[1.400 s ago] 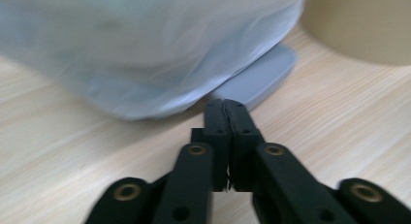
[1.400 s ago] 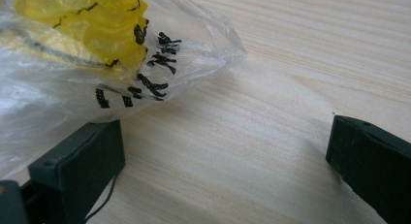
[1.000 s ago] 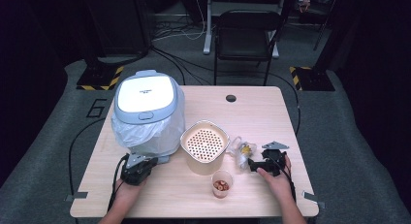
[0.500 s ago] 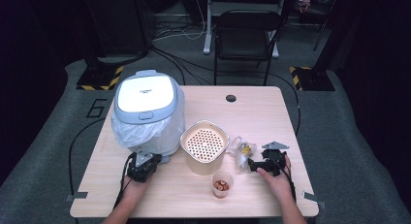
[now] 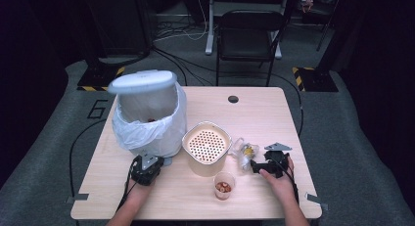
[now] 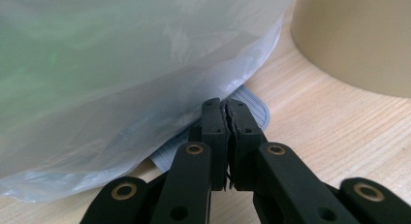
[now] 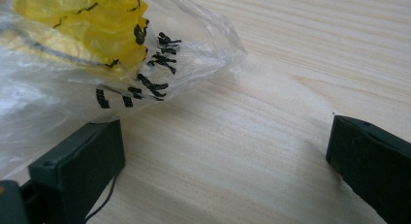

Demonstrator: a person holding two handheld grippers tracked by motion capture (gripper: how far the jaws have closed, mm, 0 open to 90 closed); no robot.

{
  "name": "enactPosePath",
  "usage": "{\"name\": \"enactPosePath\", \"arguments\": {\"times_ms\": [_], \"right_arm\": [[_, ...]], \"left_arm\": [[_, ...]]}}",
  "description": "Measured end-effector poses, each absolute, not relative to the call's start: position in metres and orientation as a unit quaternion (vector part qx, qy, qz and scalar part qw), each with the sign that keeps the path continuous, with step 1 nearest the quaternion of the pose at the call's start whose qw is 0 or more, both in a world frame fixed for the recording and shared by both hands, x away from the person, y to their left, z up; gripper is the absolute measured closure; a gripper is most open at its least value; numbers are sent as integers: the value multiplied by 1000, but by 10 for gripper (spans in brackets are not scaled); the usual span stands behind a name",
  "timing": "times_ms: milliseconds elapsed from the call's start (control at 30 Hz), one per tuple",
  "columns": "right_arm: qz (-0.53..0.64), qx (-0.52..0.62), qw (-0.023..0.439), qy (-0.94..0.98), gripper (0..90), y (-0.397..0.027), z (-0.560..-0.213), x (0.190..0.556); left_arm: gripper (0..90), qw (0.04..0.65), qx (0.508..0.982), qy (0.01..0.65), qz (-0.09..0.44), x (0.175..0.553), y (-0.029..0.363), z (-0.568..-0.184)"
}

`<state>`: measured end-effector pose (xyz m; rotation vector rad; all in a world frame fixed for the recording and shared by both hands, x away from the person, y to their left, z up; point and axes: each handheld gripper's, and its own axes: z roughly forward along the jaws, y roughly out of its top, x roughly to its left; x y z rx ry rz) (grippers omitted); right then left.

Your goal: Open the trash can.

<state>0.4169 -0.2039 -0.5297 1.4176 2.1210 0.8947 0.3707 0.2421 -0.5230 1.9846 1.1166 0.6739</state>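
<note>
A white pedal bin [image 5: 147,118] lined with a clear bag [image 6: 121,64] stands at the table's left, its lid [image 5: 142,81] raised. My left gripper [image 5: 150,161] is at the bin's base. Its jaws are shut, with the tips [image 6: 226,105] resting on the grey ribbed pedal [image 6: 256,107]. At the right, my right gripper [image 5: 254,166] lies on the table, open. Its jaws [image 7: 225,136] stand wide apart on bare wood. A crumpled clear plastic bag [image 5: 243,151] with yellow scraps inside [image 7: 72,54] drapes over one jaw, and nothing is gripped.
A beige round container [image 5: 206,145] with a perforated top stands mid-table beside the bin, and its wall shows close by [image 6: 358,35]. A small cup of brown bits [image 5: 224,187] sits near the front edge. A chair [image 5: 249,35] stands beyond the table [image 5: 254,113].
The bin's lid has swung up from shut to open. My left gripper has edged forward to the bin's base. The right gripper has not moved.
</note>
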Motion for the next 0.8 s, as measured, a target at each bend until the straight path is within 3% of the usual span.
{"name": "enactPosePath", "arguments": {"times_ms": [167, 567, 733, 767, 800], "right_arm": [[322, 513, 217, 766, 0, -204, -530, 417], [326, 514, 216, 764, 8, -204, -530, 415], [328, 518, 219, 759, 70, -205, -528, 412], [325, 523, 222, 756, 167, -206, -526, 410], [322, 526, 220, 755, 183, -207, -524, 409]], "left_arm": [[870, 380, 765, 458, 246, 372, 242, -523], [868, 365, 777, 434, 272, 370, 241, -524], [867, 371, 773, 436, 272, 370, 242, -524], [867, 375, 772, 440, 265, 371, 242, -524], [867, 375, 771, 441, 267, 370, 242, -525]]}}
